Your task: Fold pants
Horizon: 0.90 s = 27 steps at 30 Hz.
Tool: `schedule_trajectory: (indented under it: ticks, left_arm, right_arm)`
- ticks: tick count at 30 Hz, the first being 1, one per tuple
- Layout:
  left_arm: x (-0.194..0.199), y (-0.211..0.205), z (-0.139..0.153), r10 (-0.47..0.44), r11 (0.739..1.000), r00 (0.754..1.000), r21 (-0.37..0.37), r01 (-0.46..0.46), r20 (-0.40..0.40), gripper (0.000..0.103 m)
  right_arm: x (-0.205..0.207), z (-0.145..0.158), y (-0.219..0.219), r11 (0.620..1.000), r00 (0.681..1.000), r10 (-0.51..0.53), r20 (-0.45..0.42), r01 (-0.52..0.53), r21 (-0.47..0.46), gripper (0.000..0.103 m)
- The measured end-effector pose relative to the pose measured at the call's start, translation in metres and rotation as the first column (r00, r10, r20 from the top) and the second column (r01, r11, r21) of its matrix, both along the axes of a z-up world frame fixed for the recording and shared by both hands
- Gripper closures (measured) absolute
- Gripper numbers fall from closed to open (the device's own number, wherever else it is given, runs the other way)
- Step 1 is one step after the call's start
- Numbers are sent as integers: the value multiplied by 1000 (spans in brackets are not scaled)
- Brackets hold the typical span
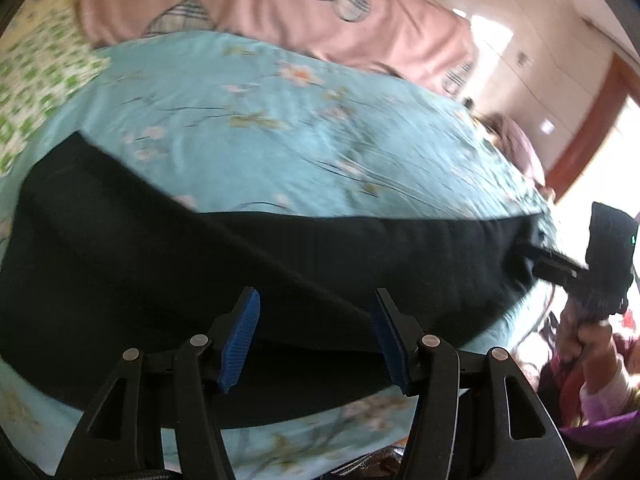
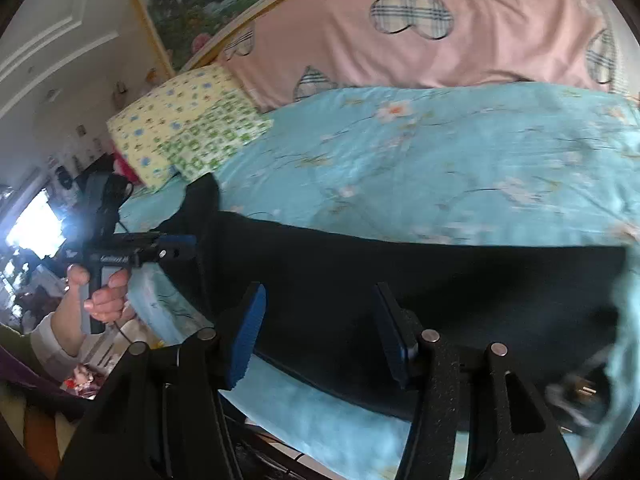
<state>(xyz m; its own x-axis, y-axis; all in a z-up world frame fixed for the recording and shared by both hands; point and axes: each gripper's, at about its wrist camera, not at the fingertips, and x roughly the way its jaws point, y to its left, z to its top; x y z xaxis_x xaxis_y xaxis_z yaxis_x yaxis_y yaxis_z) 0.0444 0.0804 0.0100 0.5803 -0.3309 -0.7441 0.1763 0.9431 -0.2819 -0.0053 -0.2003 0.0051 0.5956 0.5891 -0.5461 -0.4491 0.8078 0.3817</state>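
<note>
The left gripper (image 1: 316, 336) hangs over the black pants (image 1: 168, 264), its fingers (image 1: 240, 340) spread with nothing between them. The pants lie in a long band across the blue floral bed (image 1: 280, 128). The right gripper (image 2: 320, 332) is likewise parted and empty, above the pants.

The blue floral bedspread (image 2: 440, 152) beyond the black pants (image 2: 400, 280) lies bare, giving open passage; two patterned pillows (image 2: 180, 136) block the far left corner; a pink quilt (image 2: 420, 40) bounds the back; the blurred clutter past the bed's edge is probably an obstacle.
</note>
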Motion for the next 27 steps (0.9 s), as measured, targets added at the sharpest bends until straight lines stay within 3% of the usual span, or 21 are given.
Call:
schedule_trajectory:
  ticks: [6, 12, 22, 25, 27]
  left_arm:
    - [7, 44, 4, 126, 992, 992, -18, -126, -12, 41]
    - [21, 89, 19, 227, 974, 974, 11, -227, 2, 38]
    - [72, 153, 33, 208, 974, 978, 90, -206, -15, 32]
    - [97, 174, 29, 173, 981, 984, 100, -168, -47, 29]
    - [112, 186, 24, 129, 990, 989, 69, -124, -74, 26]
  right_arm:
    - [18, -4, 38, 997, 997, 74, -31, -73, 35, 46]
    - [35, -4, 68, 988, 987, 149, -56, -145, 56, 46]
    - [64, -11, 109, 964, 955, 257, -150, -243, 109, 46]
    - [71, -15, 119, 958, 943, 277, -184, -256, 131, 46]
    - [76, -18, 126, 951, 933, 297, -202, -271, 146, 46]
